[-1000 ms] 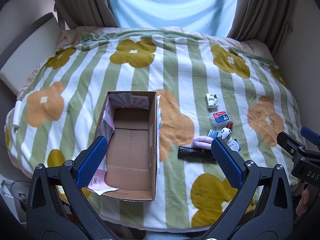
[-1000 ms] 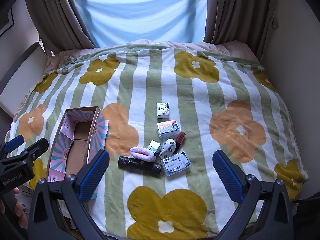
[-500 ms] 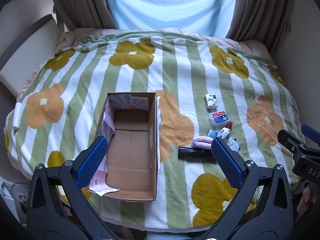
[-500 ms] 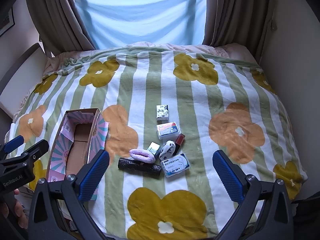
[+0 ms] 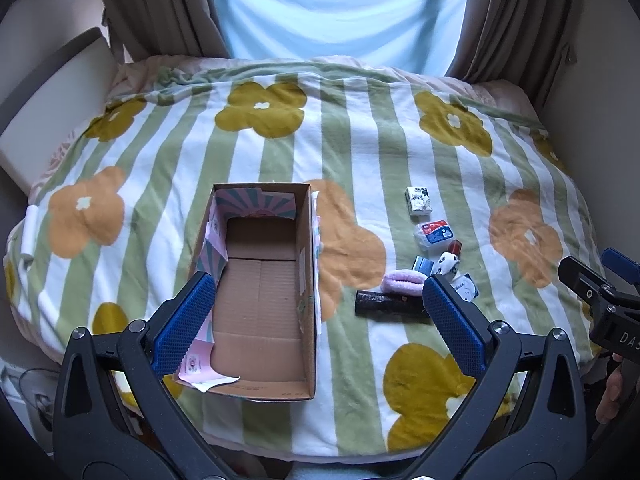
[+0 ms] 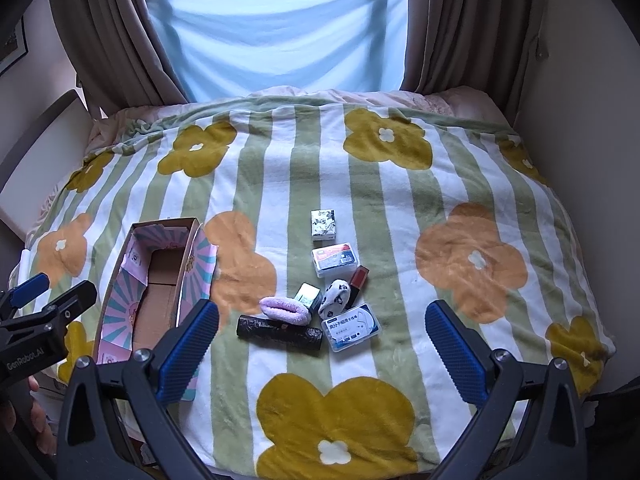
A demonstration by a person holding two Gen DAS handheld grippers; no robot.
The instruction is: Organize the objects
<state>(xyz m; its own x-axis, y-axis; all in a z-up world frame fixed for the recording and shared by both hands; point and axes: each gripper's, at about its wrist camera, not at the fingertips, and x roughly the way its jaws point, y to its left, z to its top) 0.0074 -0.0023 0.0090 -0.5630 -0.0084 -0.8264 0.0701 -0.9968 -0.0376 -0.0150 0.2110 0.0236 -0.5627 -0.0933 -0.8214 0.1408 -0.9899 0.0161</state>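
Observation:
An open cardboard box (image 5: 262, 304) (image 6: 154, 292) with pink striped flaps lies on the bed, nothing inside it. To its right sits a cluster of small items: a dark roll (image 6: 279, 332) (image 5: 390, 303), a pink fuzzy piece (image 6: 284, 310), a small silver box (image 6: 308, 294), a panda-print pouch (image 6: 335, 298), a red tube (image 6: 357, 280), a blue-labelled case (image 6: 351, 326), a red-labelled case (image 6: 334, 260) and a white printed box (image 6: 323, 223). My left gripper (image 5: 318, 322) hovers open over the box. My right gripper (image 6: 322, 350) hovers open near the cluster.
The bed carries a green-and-white striped blanket (image 6: 400, 208) with yellow and orange flowers. Curtains (image 6: 452, 28) and a window stand behind it, a wall (image 6: 580, 80) on the right, a headboard panel (image 5: 52, 96) on the left. A hand (image 6: 24, 420) holds the left gripper's handle.
Both views have shifted only slightly. No object has moved, and both grippers stay open.

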